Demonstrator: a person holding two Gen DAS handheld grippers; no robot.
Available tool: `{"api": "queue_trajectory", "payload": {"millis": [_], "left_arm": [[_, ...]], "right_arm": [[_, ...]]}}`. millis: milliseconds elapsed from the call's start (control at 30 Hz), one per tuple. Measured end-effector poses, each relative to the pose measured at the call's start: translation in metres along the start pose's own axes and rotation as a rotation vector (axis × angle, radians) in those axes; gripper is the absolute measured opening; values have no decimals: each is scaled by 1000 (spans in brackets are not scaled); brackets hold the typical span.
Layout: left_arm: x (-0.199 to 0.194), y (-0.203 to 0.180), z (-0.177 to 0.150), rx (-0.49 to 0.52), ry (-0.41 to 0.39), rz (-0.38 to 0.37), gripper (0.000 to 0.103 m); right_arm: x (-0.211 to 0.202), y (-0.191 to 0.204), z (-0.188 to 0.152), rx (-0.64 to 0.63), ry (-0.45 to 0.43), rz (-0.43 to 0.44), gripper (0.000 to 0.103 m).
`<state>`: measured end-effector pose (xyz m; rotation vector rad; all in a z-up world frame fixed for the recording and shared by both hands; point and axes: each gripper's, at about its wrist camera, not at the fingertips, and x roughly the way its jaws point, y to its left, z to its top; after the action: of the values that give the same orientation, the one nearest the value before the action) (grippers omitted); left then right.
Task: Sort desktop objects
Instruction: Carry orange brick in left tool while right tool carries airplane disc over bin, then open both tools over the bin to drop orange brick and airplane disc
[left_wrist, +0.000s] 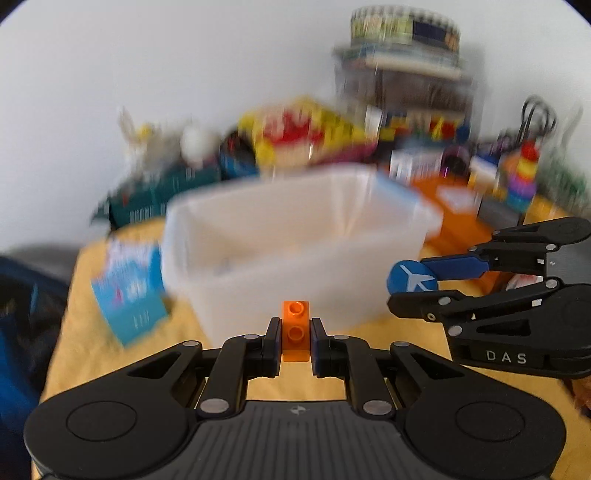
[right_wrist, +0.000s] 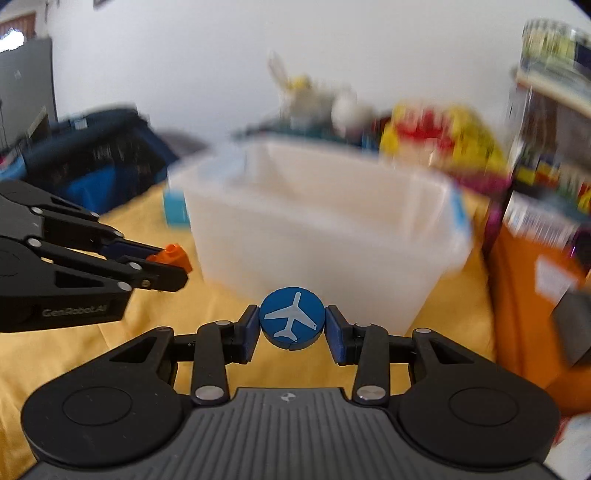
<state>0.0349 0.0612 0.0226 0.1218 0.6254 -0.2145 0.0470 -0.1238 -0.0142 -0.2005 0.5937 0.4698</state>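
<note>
My left gripper (left_wrist: 295, 341) clamps a brick (left_wrist: 295, 330), right gripper (right_wrist: 291, 328) pinches a disc (right_wrist: 291, 317); either could strike the bin (left_wrist: 295, 236) wall ahead.

Orange brick (left_wrist: 295, 329) between the left tongs (left_wrist: 295, 341) is looking like glossy moulded plastic. Bin (left_wrist: 295, 236) ahead is showing frosted, see-through plastic. Cloth (right_wrist: 92, 354) underneath is looking matt yellow, slightly wrinkled. Tongs' arms are looking matt black plastic.

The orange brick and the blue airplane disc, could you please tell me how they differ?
The orange brick is a blocky, plain piece with round studs; the blue airplane disc is round and flat, printed with a pale plane. The brick sits in the left gripper, the disc in the right gripper. Both are clamped between jaws, near the white bin.
</note>
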Motion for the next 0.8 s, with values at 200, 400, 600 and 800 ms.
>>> {"api": "queue_trajectory", "payload": {"millis": [200, 400, 600, 800], "left_arm": [[-7, 16, 72, 19, -121, -22, 17], [65, 29, 118, 61, -18, 19, 17], [114, 22, 89, 95, 125, 56, 43], [96, 5, 90, 186, 3, 271, 75]], "right_arm": [[-23, -20, 61, 26, -152, -47, 42], [22, -44, 104, 60, -96, -93, 42], [76, -64, 92, 123, 139, -93, 56], [80, -72, 89, 130, 190, -133, 86]]}}
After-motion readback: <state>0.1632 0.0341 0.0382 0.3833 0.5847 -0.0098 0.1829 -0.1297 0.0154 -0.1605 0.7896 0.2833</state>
